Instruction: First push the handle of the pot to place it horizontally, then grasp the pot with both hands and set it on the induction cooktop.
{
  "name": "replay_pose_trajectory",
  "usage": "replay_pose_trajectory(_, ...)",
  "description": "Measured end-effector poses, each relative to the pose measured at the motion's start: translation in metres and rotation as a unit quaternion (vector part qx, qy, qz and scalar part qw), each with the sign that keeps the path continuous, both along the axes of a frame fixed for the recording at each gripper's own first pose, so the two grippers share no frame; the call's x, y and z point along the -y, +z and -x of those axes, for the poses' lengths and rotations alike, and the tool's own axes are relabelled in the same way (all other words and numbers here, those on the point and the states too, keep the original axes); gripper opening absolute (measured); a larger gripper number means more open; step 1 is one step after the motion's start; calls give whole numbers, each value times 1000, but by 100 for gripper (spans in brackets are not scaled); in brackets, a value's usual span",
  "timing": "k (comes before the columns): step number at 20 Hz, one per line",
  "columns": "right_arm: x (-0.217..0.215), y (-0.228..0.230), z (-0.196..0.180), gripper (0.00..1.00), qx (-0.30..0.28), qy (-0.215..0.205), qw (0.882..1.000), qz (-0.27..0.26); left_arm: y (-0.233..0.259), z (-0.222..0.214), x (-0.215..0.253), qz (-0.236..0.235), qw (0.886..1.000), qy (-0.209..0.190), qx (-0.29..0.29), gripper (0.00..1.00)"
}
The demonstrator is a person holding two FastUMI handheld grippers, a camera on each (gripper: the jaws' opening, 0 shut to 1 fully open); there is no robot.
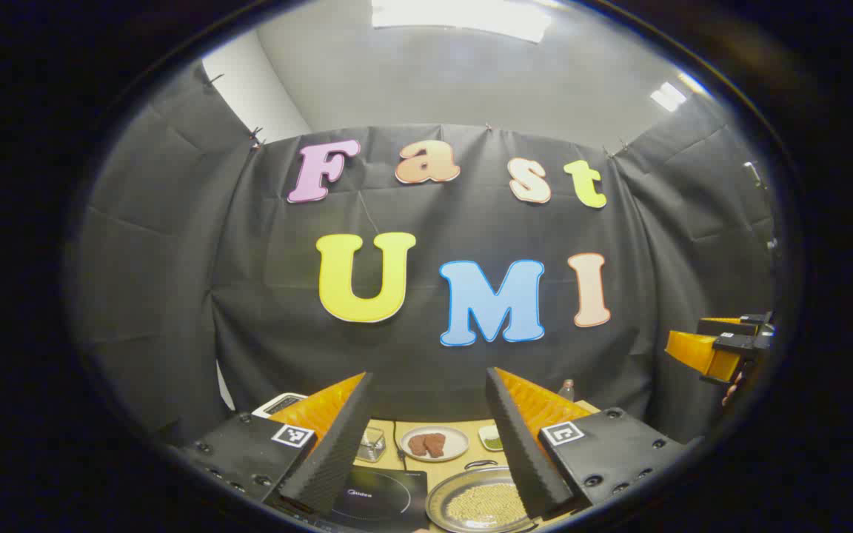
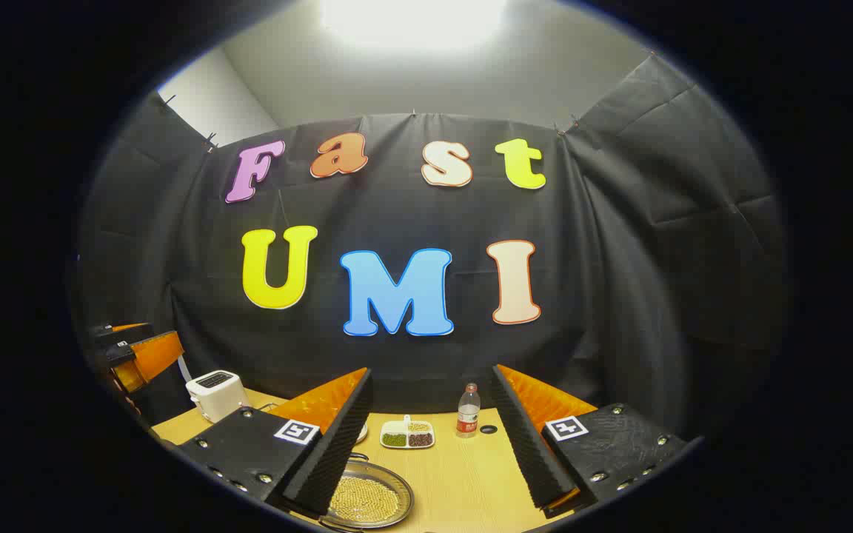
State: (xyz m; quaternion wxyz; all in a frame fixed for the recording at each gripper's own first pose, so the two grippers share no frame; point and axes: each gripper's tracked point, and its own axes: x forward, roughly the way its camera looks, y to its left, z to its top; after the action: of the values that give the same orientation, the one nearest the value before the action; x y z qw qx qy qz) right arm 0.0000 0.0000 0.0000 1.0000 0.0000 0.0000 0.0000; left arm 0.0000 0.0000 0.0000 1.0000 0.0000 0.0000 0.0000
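Observation:
The pot [image 1: 480, 505] is a shallow metal pan of pale yellow grains on the wooden table, low between my left gripper's fingers; a thin loop handle [image 1: 480, 465] shows at its far rim. The black induction cooktop [image 1: 389, 494] lies just left of it. My left gripper [image 1: 429, 377] is open, held well above the table and touching nothing. In the right gripper view the pot [image 2: 367, 500] sits by the near-left finger, and my right gripper [image 2: 432, 374] is also open and empty, high over the table. Each gripper appears at the other view's edge: right gripper [image 1: 723, 348], left gripper [image 2: 134, 348].
Behind the cooktop are a glass jar [image 1: 372, 444], a plate of brown food [image 1: 434, 443] and a small dish of greens [image 1: 492, 438]. A white toaster [image 2: 215, 394] stands at the back left. A divided tray [image 2: 407, 434], a bottle [image 2: 468, 409] and its cap [image 2: 489, 428] sit near the wall.

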Motion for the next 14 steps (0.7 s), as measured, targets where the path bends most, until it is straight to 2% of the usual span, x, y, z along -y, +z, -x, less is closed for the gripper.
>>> replay_pose_trajectory(14,4,-12,8,95,-15,-9,1000,-2,0,7,0,-10,1000,4,0,96)
